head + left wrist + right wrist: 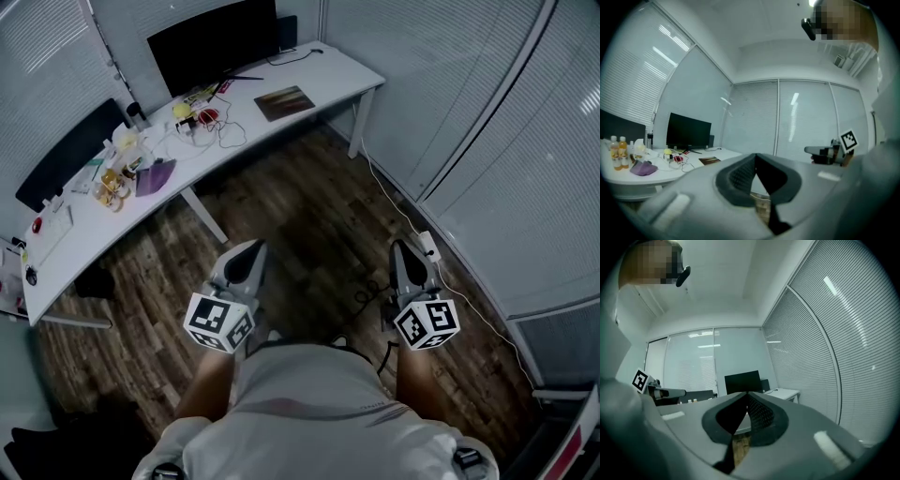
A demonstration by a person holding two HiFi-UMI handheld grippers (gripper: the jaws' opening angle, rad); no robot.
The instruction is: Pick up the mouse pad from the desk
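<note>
The mouse pad (284, 101), a brown wood-print rectangle, lies flat on the white desk (347, 73) toward its right end, in front of the black monitor (214, 42). It also shows small and far off in the left gripper view as the mouse pad (709, 161). My left gripper (254, 247) and right gripper (397, 246) hang side by side over the wooden floor, well short of the desk. Both are shut with nothing between their jaws. In the gripper views, the left gripper (755, 155) and right gripper (747, 393) have their tips touching.
Bottles (114, 186), a purple cloth (156, 176), a yellow object and tangled cables (211, 127) clutter the desk's middle. A black chair (70, 155) stands behind it. A power cord and plug (427, 246) lie on the floor at right, along the blinds-covered glass wall.
</note>
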